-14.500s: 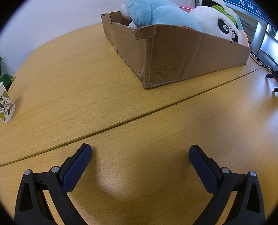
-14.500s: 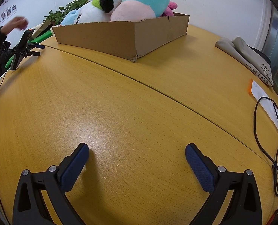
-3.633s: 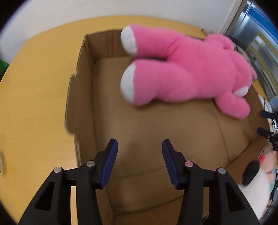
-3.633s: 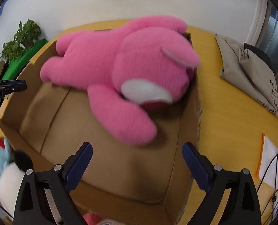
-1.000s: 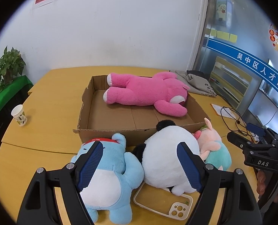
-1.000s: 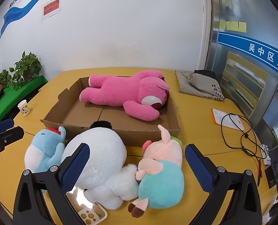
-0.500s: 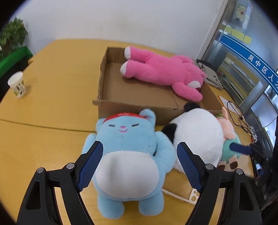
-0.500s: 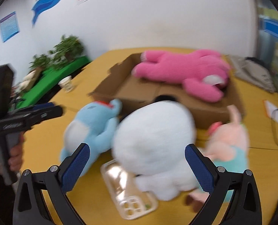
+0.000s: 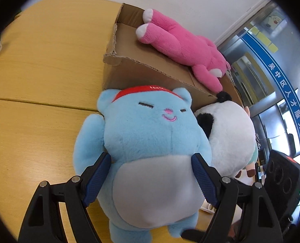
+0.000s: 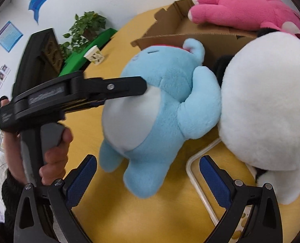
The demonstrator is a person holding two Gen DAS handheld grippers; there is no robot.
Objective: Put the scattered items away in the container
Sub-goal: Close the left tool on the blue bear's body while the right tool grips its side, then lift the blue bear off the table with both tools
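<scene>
A: How is the left gripper posed?

B: It reaches in level over the wooden tabletop, its 2 blue pads spread to either side of the blue plush, at the white belly. The pads touch the fur on both flanks, but I cannot tell whether they are squeezing. In the right wrist view the hand is wrapped around its grey handle.

A: And the right gripper?

B: Spread wide and holding nothing, low over the tabletop, just beside the blue plush's foot and a clear phone case lying flat.

A: Where is the cardboard box?

B: Just behind the blue plush's head. It holds 1 toy, a pink plush stretched along its far side.

A: What else is outside it?

B: A white panda plush pressed against the blue plush's side, partly over the phone case. A paper cup stands near the tabletop's far edge.
</scene>
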